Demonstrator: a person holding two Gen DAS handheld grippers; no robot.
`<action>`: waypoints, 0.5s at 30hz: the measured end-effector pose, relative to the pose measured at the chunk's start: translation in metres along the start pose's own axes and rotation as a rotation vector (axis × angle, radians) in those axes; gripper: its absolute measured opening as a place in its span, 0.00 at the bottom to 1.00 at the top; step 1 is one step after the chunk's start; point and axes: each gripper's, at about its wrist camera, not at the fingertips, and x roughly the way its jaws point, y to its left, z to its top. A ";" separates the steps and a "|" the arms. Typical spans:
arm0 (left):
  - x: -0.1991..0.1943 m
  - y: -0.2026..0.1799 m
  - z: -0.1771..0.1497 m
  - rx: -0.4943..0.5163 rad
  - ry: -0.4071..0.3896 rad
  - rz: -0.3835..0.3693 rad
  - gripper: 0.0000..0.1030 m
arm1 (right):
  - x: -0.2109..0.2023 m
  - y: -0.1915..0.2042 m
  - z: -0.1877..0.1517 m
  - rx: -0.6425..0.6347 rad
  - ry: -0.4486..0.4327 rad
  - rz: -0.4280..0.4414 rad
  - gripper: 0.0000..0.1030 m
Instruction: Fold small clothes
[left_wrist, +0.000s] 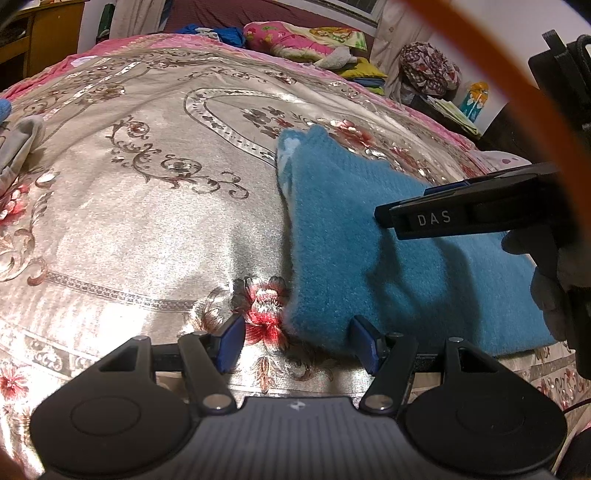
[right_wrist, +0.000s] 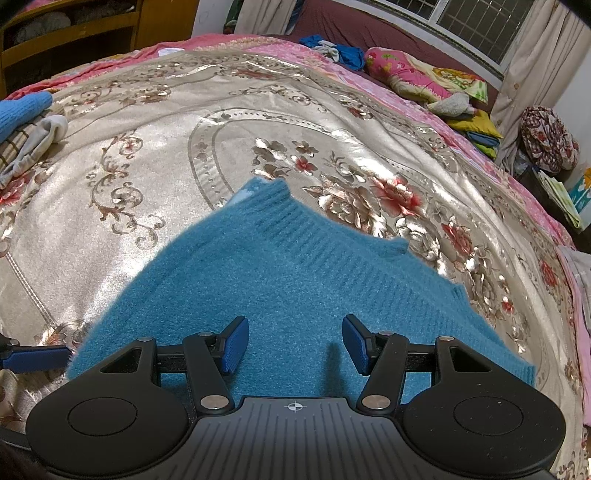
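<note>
A small teal knitted sweater (left_wrist: 369, 236) lies folded on the shiny floral bedspread (left_wrist: 147, 206). It also shows in the right wrist view (right_wrist: 288, 280), with its ribbed hem at the far side. My left gripper (left_wrist: 297, 341) is open and empty at the sweater's near left corner, its right pad over the edge. My right gripper (right_wrist: 295, 345) is open and empty, hovering over the sweater's near part. The right gripper's finger (left_wrist: 461, 214) reaches in from the right in the left wrist view. One blue pad of the left gripper (right_wrist: 35, 358) shows at the left edge.
A pile of small clothes (right_wrist: 26, 129) lies at the bed's left edge. Pillows and folded cloth (right_wrist: 424, 85) sit at the far right of the bed. A wooden shelf (right_wrist: 74, 33) stands behind the bed, and a patterned bundle (right_wrist: 546, 136) stands beside it on the right.
</note>
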 end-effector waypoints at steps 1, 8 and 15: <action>0.000 0.000 0.000 0.000 0.000 0.000 0.65 | 0.000 0.000 0.000 -0.002 0.002 -0.002 0.55; 0.000 0.001 0.001 -0.001 0.000 0.000 0.65 | 0.000 0.001 0.000 -0.002 0.003 -0.003 0.55; 0.000 0.000 0.000 0.000 0.000 -0.001 0.66 | 0.001 0.001 0.001 -0.002 0.002 0.002 0.57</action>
